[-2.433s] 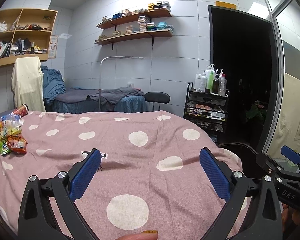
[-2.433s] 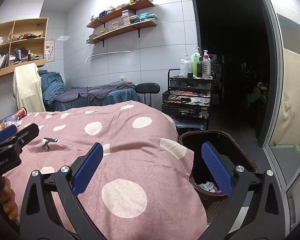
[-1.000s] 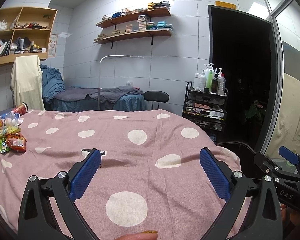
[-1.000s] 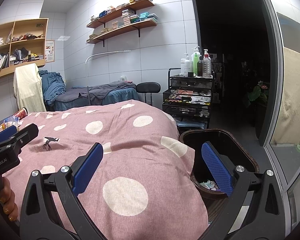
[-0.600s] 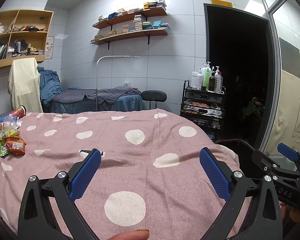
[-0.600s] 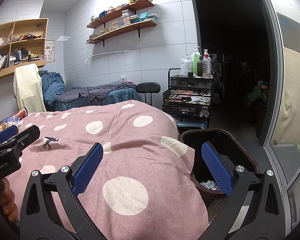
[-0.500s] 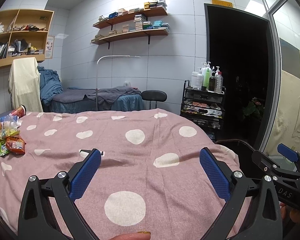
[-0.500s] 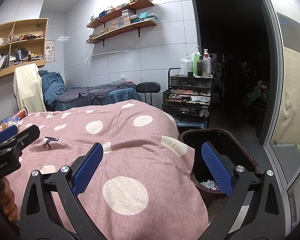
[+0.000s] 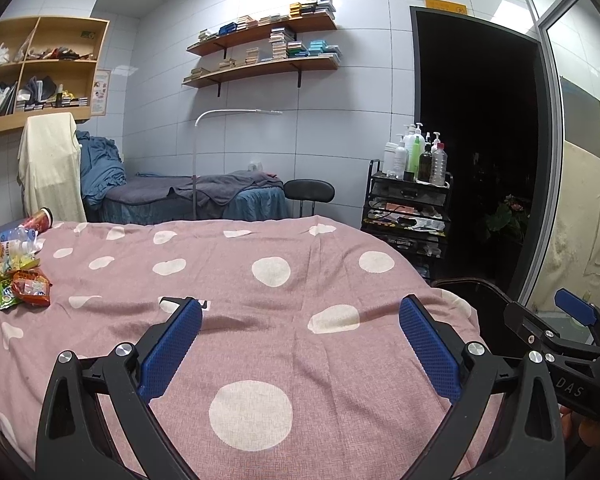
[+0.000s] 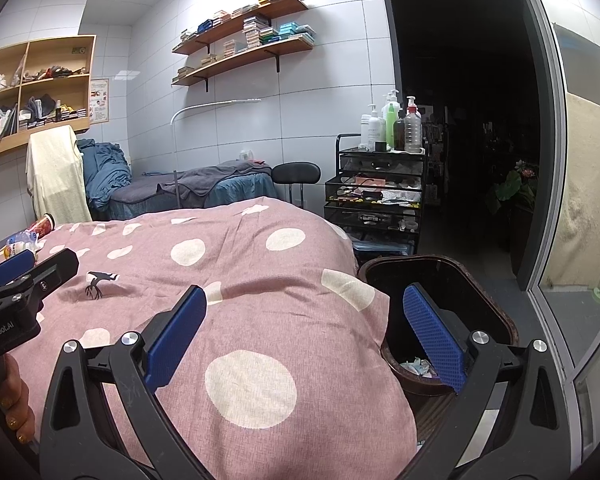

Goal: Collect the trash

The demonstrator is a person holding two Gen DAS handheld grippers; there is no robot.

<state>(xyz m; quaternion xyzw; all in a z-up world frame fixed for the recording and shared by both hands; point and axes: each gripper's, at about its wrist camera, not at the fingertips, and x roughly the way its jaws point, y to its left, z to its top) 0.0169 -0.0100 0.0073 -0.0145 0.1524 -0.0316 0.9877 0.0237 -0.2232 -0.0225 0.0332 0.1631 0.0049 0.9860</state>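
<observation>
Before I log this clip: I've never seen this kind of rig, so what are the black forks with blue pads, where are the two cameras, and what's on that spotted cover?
No robot here: a person holds a hand-held gripper in each hand, and each carries a fisheye camera looking forward along its jaws. The blue pads are the gripping faces. The left wrist view shows the left gripper, the right wrist view the right gripper; each also peeks into the other's picture at the edge. Both stand open and hold nothing. Below them lies a pink polka-dot cover. At its far left sits the trash: snack wrappers, a plastic bottle and a red cup. A dark bin stands beside the cover on the right, with some scraps already at the bottom.
</observation>
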